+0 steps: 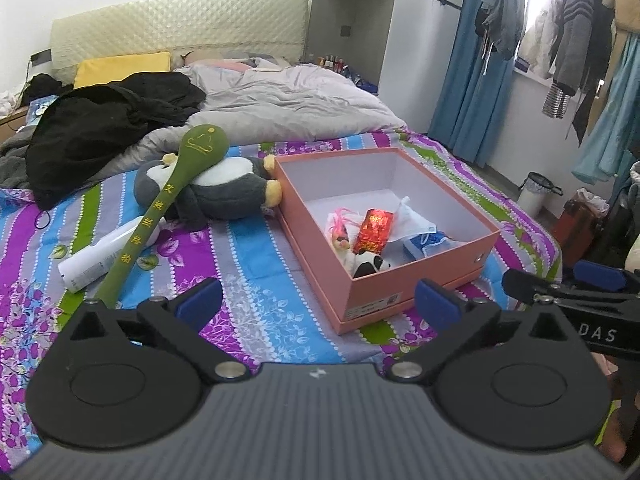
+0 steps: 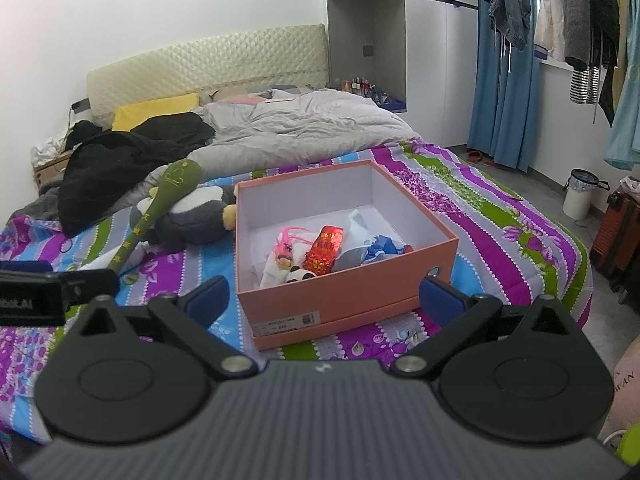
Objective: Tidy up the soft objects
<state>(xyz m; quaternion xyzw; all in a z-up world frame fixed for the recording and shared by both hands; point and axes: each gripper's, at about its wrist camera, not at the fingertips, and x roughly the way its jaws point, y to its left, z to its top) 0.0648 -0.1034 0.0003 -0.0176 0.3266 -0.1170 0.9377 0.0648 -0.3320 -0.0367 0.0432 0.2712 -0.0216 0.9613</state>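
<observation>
A pink open box (image 1: 416, 280) (image 2: 344, 300) stands on the striped bedspread (image 1: 248, 256) (image 2: 500, 224). Inside lie a small panda toy (image 1: 370, 265) (image 2: 298, 275), a red packet (image 1: 374, 230) (image 2: 325, 249), a pink-haired toy (image 1: 339, 228) (image 2: 286, 245) and blue-white cloth (image 1: 428, 240) (image 2: 380, 249). Left of the box lies a grey-white penguin plush (image 1: 216, 188) (image 2: 192, 216) with a long green soft mallet (image 1: 160, 208) (image 2: 160, 204) across it. My left gripper (image 1: 318, 304) is open and empty, in front of the box. My right gripper (image 2: 324, 300) is open and empty, facing the box's front wall.
A white tube (image 1: 104, 254) lies under the mallet. Black clothing (image 1: 108, 124) (image 2: 128, 160) and a grey duvet (image 1: 292, 104) (image 2: 312, 124) cover the bed's far half. A white bin (image 1: 536, 194) (image 2: 580, 194), a suitcase (image 2: 616, 236) and hanging clothes (image 2: 580, 20) stand at the right.
</observation>
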